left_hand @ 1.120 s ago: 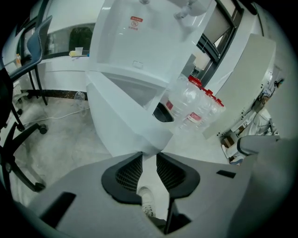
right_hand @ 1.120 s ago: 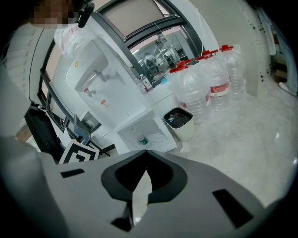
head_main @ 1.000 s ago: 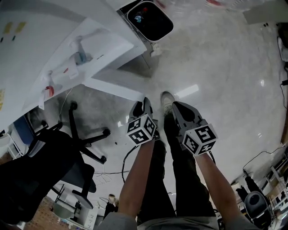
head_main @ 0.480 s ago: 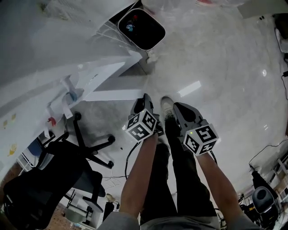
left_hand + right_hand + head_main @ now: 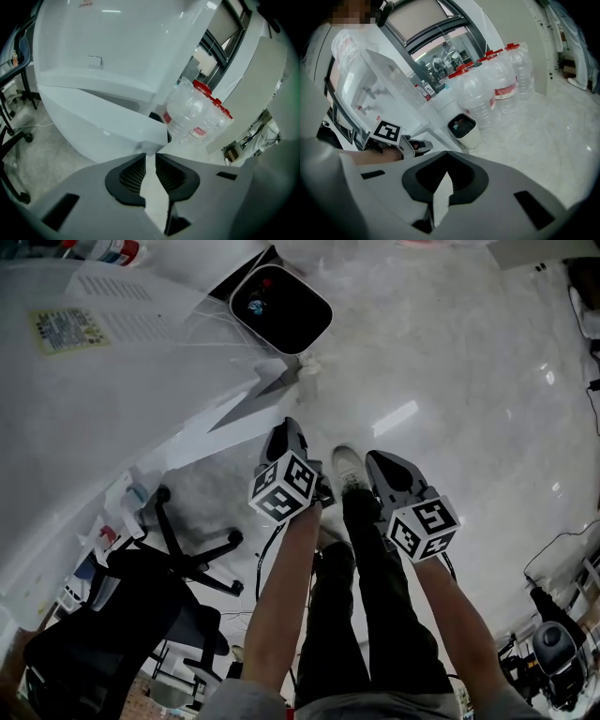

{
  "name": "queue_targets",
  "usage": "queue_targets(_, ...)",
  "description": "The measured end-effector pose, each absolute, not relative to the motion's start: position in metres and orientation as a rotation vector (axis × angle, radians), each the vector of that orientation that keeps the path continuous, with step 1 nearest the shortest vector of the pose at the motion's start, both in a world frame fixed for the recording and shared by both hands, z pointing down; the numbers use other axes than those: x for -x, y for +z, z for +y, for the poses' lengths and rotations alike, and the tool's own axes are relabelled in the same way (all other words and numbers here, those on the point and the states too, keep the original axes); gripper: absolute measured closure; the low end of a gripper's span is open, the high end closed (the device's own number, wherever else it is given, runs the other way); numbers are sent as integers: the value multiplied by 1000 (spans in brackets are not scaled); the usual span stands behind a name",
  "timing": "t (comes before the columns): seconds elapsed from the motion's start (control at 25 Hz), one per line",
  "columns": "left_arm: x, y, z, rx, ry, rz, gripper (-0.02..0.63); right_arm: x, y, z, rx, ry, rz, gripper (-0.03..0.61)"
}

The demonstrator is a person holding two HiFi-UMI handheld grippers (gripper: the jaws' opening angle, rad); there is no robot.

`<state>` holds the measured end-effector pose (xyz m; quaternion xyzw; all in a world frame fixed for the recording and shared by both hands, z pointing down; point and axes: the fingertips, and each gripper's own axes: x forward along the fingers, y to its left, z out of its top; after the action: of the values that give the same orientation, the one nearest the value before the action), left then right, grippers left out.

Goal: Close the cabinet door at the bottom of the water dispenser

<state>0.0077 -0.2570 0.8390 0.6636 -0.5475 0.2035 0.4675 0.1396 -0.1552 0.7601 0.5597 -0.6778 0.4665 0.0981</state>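
The white water dispenser [image 5: 112, 381] fills the head view's left, and its bottom cabinet door [image 5: 239, 409] stands swung out over the floor. My left gripper [image 5: 284, 434] is right at the door's free edge. In the left gripper view the door [image 5: 98, 124] juts out just ahead of my left gripper [image 5: 150, 154], whose jaws are all but shut, with only a thin slit and nothing in it. My right gripper [image 5: 380, 465] hangs over the floor to the right, beside a shoe. In its own view my right gripper [image 5: 446, 154] is shut and empty, with the dispenser [image 5: 375, 89] off to the left.
A white bin with a black liner [image 5: 281, 307] stands just past the dispenser. Large water bottles with red caps [image 5: 197, 112] are stacked behind it. A black office chair [image 5: 122, 606] sits at the lower left. A cable runs across the floor by the person's legs.
The head view has swung, so the dispenser now fills more of the left. My left gripper has moved up and left to the door's edge. The right gripper has barely moved.
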Motion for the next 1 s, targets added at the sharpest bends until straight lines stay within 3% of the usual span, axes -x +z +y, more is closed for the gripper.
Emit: queue_targets(1.0, -15, 856, -332, -1645, 487, -1367, 605, -163, 772, -204, -1689, 1410, -1969, 569)
